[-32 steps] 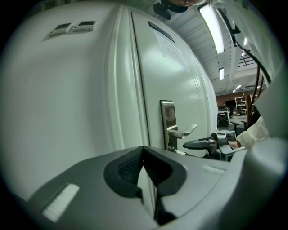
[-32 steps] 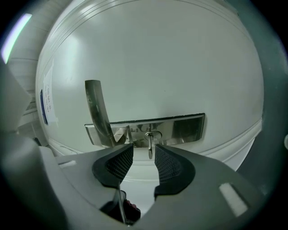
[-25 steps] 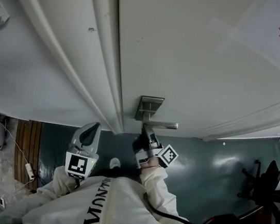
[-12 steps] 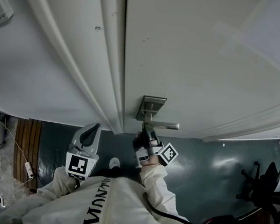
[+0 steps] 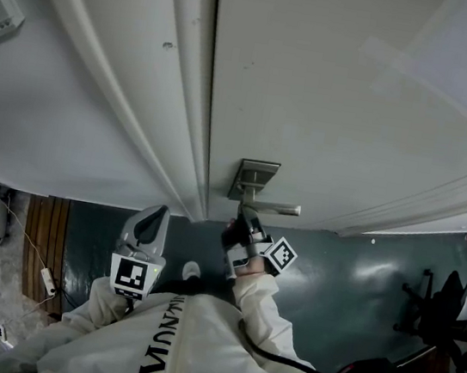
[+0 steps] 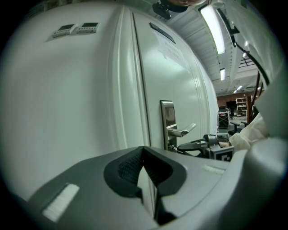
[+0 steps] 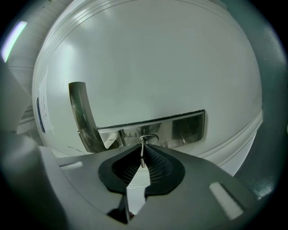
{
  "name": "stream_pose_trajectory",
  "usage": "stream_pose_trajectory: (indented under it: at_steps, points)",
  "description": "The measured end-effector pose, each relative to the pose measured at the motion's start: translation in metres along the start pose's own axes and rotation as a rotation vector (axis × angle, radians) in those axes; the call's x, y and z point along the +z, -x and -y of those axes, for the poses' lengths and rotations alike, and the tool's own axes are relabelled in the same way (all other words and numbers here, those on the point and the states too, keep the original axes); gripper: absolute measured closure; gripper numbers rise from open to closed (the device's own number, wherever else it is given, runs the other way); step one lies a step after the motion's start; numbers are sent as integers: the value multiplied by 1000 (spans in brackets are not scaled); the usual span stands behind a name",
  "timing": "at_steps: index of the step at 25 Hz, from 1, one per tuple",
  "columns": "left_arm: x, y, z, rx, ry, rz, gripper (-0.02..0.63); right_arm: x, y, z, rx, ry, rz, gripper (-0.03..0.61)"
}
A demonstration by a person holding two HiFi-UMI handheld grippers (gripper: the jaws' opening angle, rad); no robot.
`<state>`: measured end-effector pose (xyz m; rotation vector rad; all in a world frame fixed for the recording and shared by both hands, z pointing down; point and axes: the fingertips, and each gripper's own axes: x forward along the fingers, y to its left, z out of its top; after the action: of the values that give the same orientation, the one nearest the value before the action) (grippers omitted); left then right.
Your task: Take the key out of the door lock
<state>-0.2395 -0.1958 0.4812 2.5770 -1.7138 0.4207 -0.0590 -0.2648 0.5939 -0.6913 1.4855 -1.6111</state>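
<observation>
The key (image 7: pixel 142 155) sits in the cylinder of the steel lock plate (image 7: pixel 184 126), seen edge-on, close to the lever handle (image 7: pixel 81 112) on the white door (image 5: pixel 334 92). The right tool (image 7: pixel 143 146) has just been closing, and its pads pinch the key's head. The left tool (image 6: pixel 143 150) hangs back from the door, jaws together on nothing. The grip looks made; drawing the key straight out of the lock is not yet done.
</observation>
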Motion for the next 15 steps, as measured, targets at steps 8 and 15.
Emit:
stream_pose_trajectory:
  at_steps: [8, 15]
  points:
    - [-3, -2, 4, -14, 7, -3, 614, -1, 1, 1, -35, 47, 2, 555]
    - [-2, -3, 6, -20, 6, 0, 614, -2, 1, 1, -49, 73, 7, 555]
